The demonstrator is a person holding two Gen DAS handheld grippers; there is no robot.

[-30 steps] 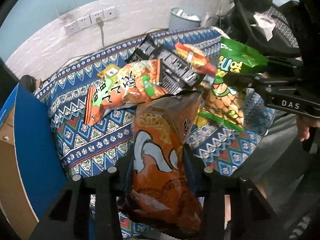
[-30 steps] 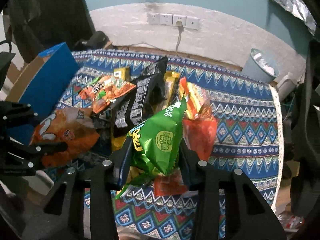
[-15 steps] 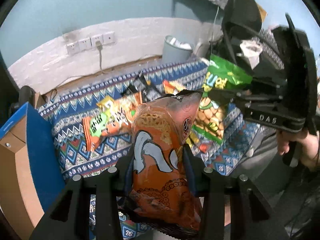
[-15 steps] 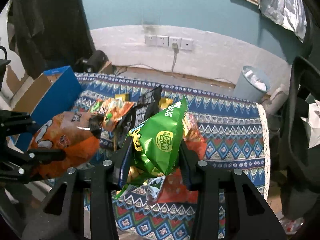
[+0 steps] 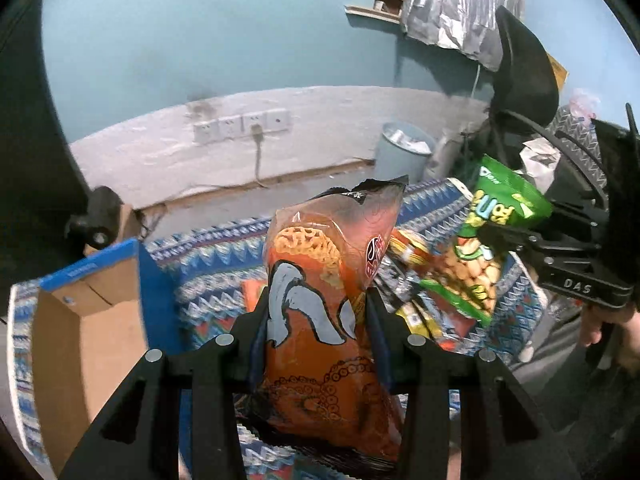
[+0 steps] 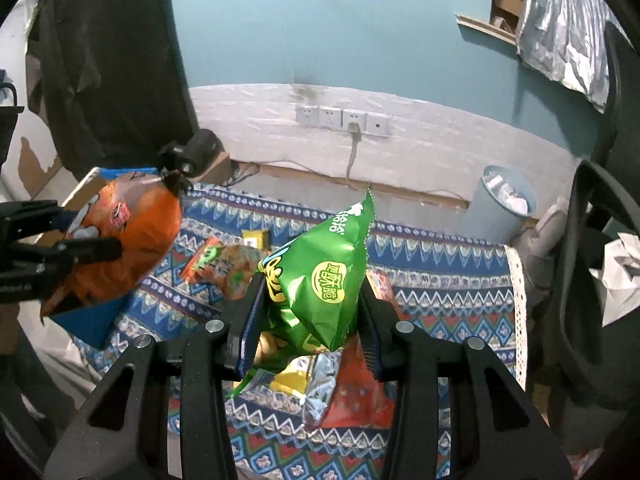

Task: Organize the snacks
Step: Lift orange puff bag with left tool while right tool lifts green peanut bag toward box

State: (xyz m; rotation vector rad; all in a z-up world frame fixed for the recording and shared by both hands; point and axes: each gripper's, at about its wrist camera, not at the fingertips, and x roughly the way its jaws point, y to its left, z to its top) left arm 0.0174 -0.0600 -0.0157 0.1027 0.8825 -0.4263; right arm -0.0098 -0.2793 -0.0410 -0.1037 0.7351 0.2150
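Note:
My left gripper [image 5: 316, 304] is shut on an orange snack bag [image 5: 320, 312] with a white figure printed on it, held upright above the patterned cloth [image 5: 208, 256]. In the right wrist view the same orange snack bag [image 6: 128, 236] hangs at the left, pinched by my left gripper [image 6: 76, 236]. My right gripper [image 6: 308, 300] is shut on a green snack bag [image 6: 324, 276], also lifted off the cloth [image 6: 440, 280]. The left wrist view shows that green snack bag [image 5: 488, 252] at the right, in my right gripper [image 5: 516, 240]. Several other snack packets [image 6: 224, 264] lie on the cloth below.
An open cardboard box with blue outer sides [image 5: 92, 320] stands at the left of the cloth. A grey waste bin [image 6: 504, 204] stands by the back wall beside a black chair [image 5: 524, 76]. A person's hand [image 5: 612, 328] holds the right gripper's handle.
Both grippers have risen with their bags, so the cloth and the remaining packets sit lower and farther off. The views have tilted up, showing more wall. The box is nearer in the left view.

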